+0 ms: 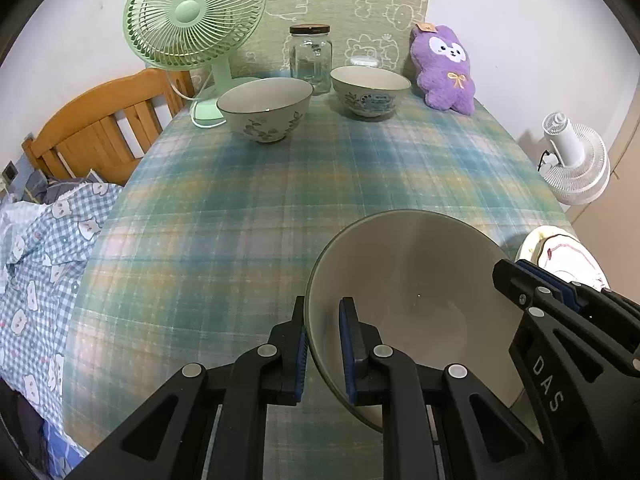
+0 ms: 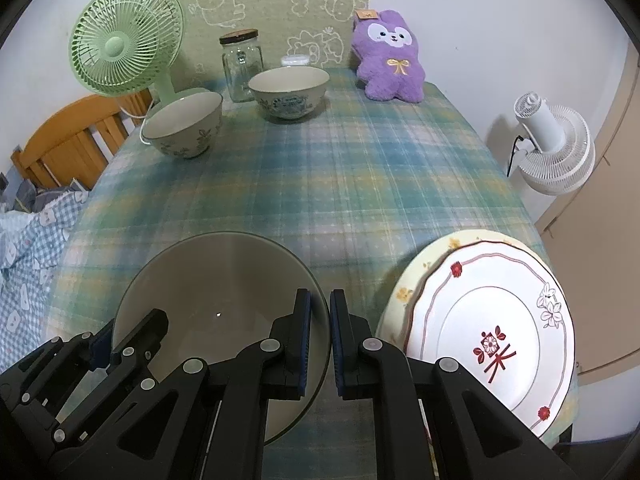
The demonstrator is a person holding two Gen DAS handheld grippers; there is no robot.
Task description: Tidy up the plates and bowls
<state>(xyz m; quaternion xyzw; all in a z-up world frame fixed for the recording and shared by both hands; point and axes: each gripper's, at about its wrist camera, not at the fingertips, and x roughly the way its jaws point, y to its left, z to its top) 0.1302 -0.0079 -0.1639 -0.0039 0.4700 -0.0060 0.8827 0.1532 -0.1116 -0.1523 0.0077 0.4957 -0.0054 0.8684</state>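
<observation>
A large plain grey bowl [image 1: 412, 280] [image 2: 208, 280] sits low over the near part of the plaid-covered table [image 1: 280, 200]. My left gripper [image 1: 323, 320] [image 2: 120, 332] is shut on its left rim. My right gripper [image 2: 320, 300] [image 1: 510, 266] is shut on its right rim. To the right, a white plate with red flowers [image 2: 488, 320] [image 1: 560, 252] lies on a yellowish plate [image 2: 408, 280]. Two small patterned bowls stand at the back, one with leaves [image 1: 266, 108] [image 2: 184, 124], one with blue print [image 1: 370, 92] [image 2: 288, 92].
At the back of the table stand a green fan [image 1: 192, 16], a lidded glass jar [image 1: 311, 56] and a purple plush toy [image 1: 444, 68]. A wooden headboard [image 1: 100, 136] and checked bedding [image 1: 36, 260] lie left. A white fan [image 2: 556, 148] stands right of the table.
</observation>
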